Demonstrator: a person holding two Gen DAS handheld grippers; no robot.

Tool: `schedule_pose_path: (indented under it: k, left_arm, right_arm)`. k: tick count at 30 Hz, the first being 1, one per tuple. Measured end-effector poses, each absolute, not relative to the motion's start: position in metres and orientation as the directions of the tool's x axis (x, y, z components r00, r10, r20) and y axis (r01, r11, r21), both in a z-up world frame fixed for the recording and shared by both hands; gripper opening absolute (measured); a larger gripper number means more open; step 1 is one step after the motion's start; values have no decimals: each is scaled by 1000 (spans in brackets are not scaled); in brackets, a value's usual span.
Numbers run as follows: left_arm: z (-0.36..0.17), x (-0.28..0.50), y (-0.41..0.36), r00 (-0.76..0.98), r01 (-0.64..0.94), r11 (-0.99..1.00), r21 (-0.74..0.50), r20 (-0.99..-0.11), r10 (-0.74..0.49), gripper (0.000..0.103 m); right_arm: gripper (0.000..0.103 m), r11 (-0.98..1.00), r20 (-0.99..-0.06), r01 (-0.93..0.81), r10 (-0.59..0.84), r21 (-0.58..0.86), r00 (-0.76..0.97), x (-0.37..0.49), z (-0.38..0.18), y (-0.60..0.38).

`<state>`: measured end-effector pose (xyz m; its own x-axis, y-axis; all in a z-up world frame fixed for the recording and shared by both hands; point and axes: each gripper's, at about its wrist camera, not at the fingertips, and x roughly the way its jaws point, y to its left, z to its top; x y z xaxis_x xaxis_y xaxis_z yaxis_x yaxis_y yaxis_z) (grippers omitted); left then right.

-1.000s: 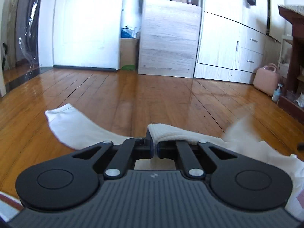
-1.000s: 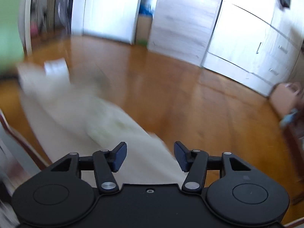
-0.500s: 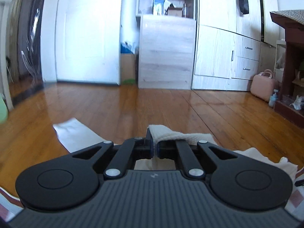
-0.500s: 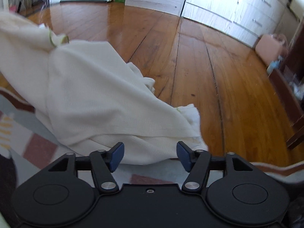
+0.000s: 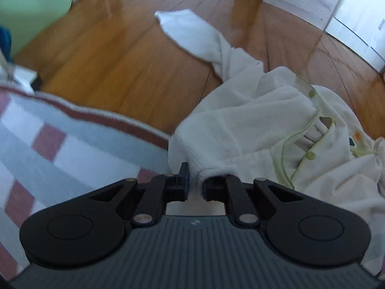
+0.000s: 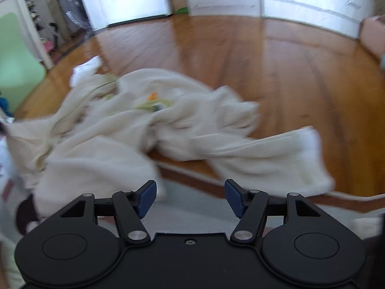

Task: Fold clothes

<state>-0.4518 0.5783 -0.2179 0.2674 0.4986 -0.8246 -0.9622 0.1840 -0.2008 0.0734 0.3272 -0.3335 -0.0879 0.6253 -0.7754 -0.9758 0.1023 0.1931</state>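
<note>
Left gripper (image 5: 195, 186): jaws just parting, cream garment (image 5: 240, 130) hem lying between, grip unclear. Right gripper (image 6: 190, 198): jaws wide, nothing held. Sleeve (image 6: 272, 159) at 2 o'clock seen in right view only.

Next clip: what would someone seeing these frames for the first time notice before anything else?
The cream knit garment crumpled in a heap, part on the glossy wooden floor and part on the checked rug, one sleeve trailing away across the boards. Next, the left gripper, jaws just easing apart with a ribbed edge of the garment between them. The right gripper hangs open and empty above the rug's edge.
</note>
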Motion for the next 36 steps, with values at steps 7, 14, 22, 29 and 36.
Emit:
schedule_pose_path:
  k: [7, 14, 22, 29, 36]
  left_arm:
    - [-224, -447, 587, 223, -970, 197, -139, -830, 511, 12]
    - [-224, -452, 577, 255, -963, 216, -163, -815, 521, 12]
    - [-213, -459, 575, 234, -968, 213, -130, -767, 598, 9]
    - [-197, -489, 572, 177, -984, 134, -117, -706, 685, 7]
    - [-198, -484, 566, 181, -983, 155, -101, -698, 693, 4]
  right_arm:
    - [68, 10, -826, -991, 553, 132, -105, 29, -359, 354]
    - [5, 8, -737, -981, 662, 194, -140, 21, -327, 361]
    - [4, 25, -537, -984, 840, 177, -76, 2, -202, 343]
    - [5, 106, -662, -976, 748, 191, -48, -3, -212, 305]
    - [5, 380, -917, -864, 346, 331, -199, -1, -359, 288]
